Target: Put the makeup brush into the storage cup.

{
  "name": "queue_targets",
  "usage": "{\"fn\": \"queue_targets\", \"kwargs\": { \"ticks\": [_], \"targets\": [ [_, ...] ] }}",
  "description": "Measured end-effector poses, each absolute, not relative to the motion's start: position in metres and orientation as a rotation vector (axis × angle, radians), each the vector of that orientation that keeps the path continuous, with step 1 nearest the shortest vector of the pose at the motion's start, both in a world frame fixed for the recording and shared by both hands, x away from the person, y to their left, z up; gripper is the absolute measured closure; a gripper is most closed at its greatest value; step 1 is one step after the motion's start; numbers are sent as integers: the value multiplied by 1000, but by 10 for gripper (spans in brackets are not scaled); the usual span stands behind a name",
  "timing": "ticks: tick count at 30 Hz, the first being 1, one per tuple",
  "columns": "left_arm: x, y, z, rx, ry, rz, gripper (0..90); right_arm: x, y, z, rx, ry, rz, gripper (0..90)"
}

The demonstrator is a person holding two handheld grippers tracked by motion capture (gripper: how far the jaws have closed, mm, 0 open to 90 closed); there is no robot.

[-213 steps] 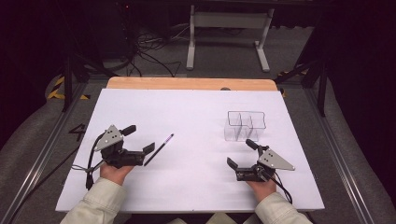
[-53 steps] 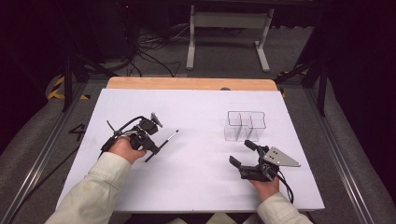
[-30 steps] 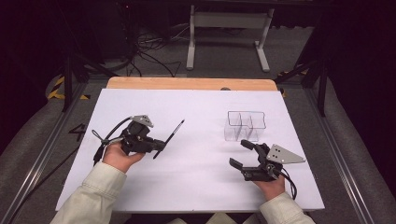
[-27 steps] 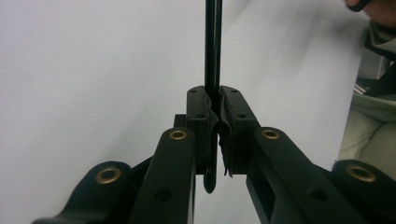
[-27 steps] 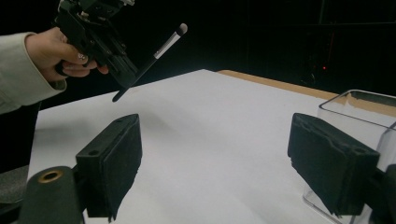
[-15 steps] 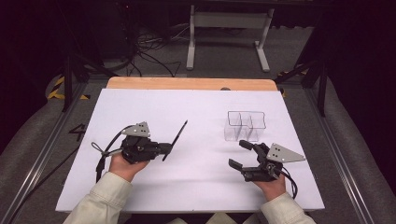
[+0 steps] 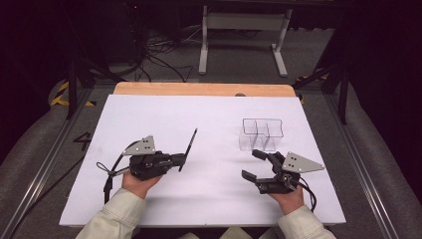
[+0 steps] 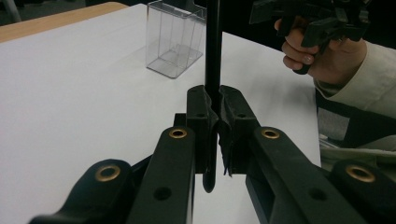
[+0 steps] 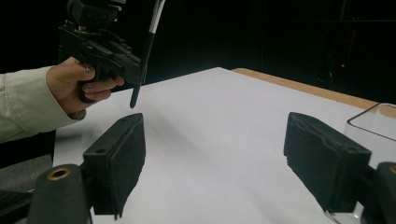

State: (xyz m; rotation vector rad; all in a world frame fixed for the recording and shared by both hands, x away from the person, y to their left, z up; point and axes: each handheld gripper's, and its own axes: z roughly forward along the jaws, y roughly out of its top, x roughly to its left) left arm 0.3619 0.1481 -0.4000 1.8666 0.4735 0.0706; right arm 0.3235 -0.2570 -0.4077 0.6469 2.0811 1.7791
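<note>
Left gripper (image 7: 180,160) pinches the black pen (image 7: 188,149) near its low end, held clear above the desk (image 7: 164,114). Right gripper (image 7: 255,165) gapes, holding nothing. Off-centre grip: pen could pivot and miss the clear organizer (image 7: 262,134).

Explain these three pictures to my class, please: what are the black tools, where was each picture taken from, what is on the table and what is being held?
A person sits at a table covered with a white sheet and holds a hand-operated gripper in each hand. Each gripper has two black fingers that squeeze together.

The high view looks down from above the person. The other two pictures come from small cameras mounted on the grippers, looking along their fingers.

The left gripper is shut on a thin black pen, lifted off the sheet; the left gripper view shows the pen pinched upright between the fingers.

The right gripper is open and holds nothing.

On the sheet, near the right gripper, stands a clear plastic box with compartments.
</note>
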Motion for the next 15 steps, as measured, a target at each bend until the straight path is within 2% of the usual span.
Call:
{"fn": "queue_targets", "kwargs": {
  "ticks": [15],
  "targets": [
    [357,141,-417,1786,388,131,833,322,-251,-405,623,2098,1774,216]
  ]
}}
